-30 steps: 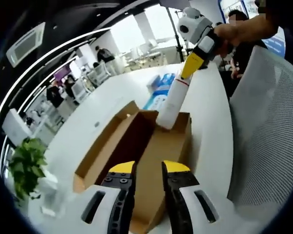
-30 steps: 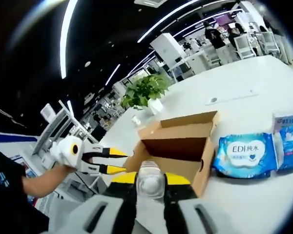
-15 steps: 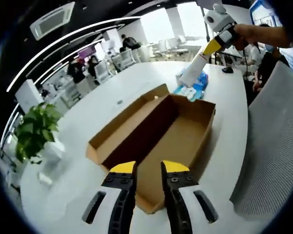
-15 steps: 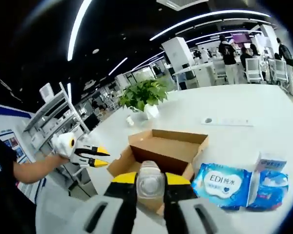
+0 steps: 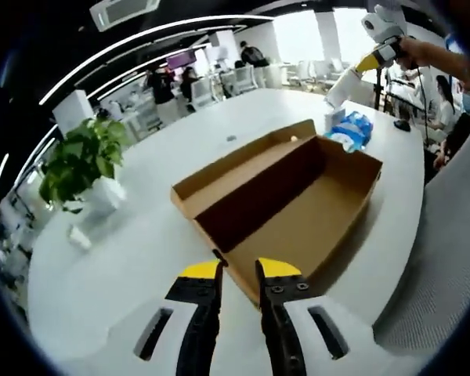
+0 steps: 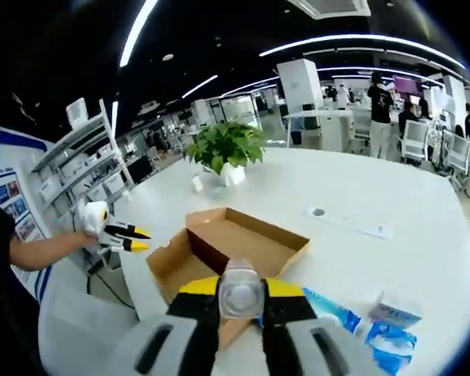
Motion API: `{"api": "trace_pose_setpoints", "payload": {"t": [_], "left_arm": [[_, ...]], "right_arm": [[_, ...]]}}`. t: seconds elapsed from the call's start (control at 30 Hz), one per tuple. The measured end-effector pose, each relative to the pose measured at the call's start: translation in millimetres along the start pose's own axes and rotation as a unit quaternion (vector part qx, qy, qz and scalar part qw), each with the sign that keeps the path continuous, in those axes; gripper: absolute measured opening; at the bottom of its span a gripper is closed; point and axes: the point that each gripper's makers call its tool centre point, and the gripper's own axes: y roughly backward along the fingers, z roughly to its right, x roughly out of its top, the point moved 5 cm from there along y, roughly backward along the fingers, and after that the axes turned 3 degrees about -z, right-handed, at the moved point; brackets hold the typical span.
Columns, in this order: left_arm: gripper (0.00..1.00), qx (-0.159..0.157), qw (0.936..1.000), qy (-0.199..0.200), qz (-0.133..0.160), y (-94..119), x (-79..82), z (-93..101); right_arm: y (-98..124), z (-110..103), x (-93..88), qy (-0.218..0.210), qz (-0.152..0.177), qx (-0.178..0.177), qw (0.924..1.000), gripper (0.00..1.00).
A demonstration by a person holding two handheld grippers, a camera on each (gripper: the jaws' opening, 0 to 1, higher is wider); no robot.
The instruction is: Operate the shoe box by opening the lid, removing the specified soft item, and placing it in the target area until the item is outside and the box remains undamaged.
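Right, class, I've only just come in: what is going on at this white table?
A person works with a hand-held gripper in each hand. The cardboard shoe box lies open on the white table, its inside bare as far as it shows. The right hand-held gripper is shut on a pale rolled item, holding it above the blue packs beside the box. The left hand-held gripper hovers near the box's close edge, holding nothing.

An open-plan office: desks with chairs (image 6: 413,139), shelving (image 6: 90,168), strip ceiling lights (image 6: 360,39).
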Motion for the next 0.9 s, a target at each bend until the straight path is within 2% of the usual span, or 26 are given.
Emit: {"api": "trace_pose_setpoints", "payload": {"t": [0.17, 0.37, 0.47, 0.6, 0.9], "left_arm": [[0.16, 0.006, 0.999, 0.041, -0.017, -2.7, -14.1, -2.2], [0.13, 0.006, 0.9949, 0.094, -0.036, -9.0, -25.8, -2.3], [0.12, 0.006, 0.9929, 0.112, -0.04, -11.3, -27.9, -1.6], [0.11, -0.001, 0.9881, 0.148, -0.043, -14.3, -28.4, -1.4], [0.08, -0.01, 0.9805, 0.186, -0.062, -23.7, -29.5, 0.4]], "right_arm": [[0.5, 11.6, 10.5, 0.027, -0.015, -0.003, 0.9995, 0.16], [-2.8, 31.4, 18.9, 0.07, -0.044, -0.008, 0.9965, 0.16], [-7.0, 41.2, 23.7, 0.104, -0.059, -0.007, 0.9928, 0.16], [-13.7, 48.9, 27.2, 0.122, -0.073, 0.004, 0.9899, 0.16], [-30.3, 76.6, 23.2, 0.171, -0.118, 0.007, 0.9782, 0.16]]}}
